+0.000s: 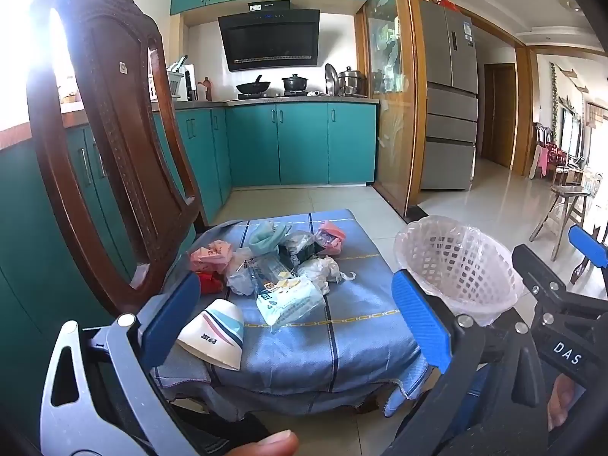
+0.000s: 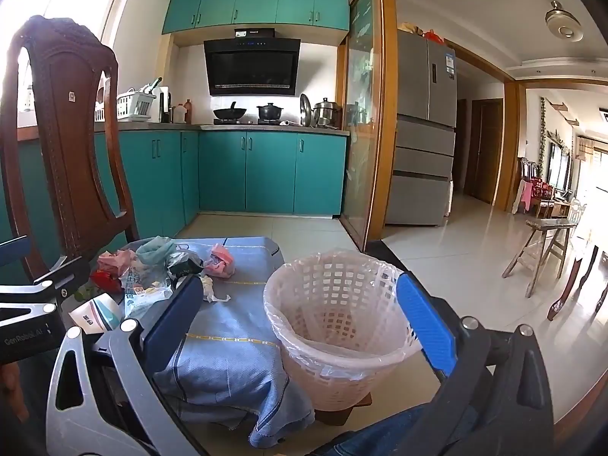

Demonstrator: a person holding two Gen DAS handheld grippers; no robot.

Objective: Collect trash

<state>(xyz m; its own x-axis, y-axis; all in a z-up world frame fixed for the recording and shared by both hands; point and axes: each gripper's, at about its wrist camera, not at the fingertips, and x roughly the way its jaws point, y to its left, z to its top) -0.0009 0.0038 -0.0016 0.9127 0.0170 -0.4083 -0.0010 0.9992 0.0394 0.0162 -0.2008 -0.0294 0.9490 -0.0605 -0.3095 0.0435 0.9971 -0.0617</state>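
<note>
A pile of trash (image 1: 281,262) lies on a chair seat covered with a blue cloth (image 1: 353,304): crumpled plastic bags, pink wrappers, a teal wrapper, a red piece and a wet-wipe pack (image 1: 290,302). A crushed white paper cup (image 1: 214,332) lies nearest me. My left gripper (image 1: 296,319) is open and empty, hovering just in front of the cup and pack. A pale lattice wastebasket (image 2: 334,315) lined with a clear bag stands right of the seat; it also shows in the left wrist view (image 1: 456,266). My right gripper (image 2: 304,311) is open and empty, in front of the basket.
The dark wooden chair back (image 1: 110,144) rises at the left. Teal kitchen cabinets (image 1: 304,140) and a stove counter stand behind. A grey fridge (image 2: 423,129) and a glass door frame are at the right, with tiled floor and a wooden stool (image 2: 543,247) beyond.
</note>
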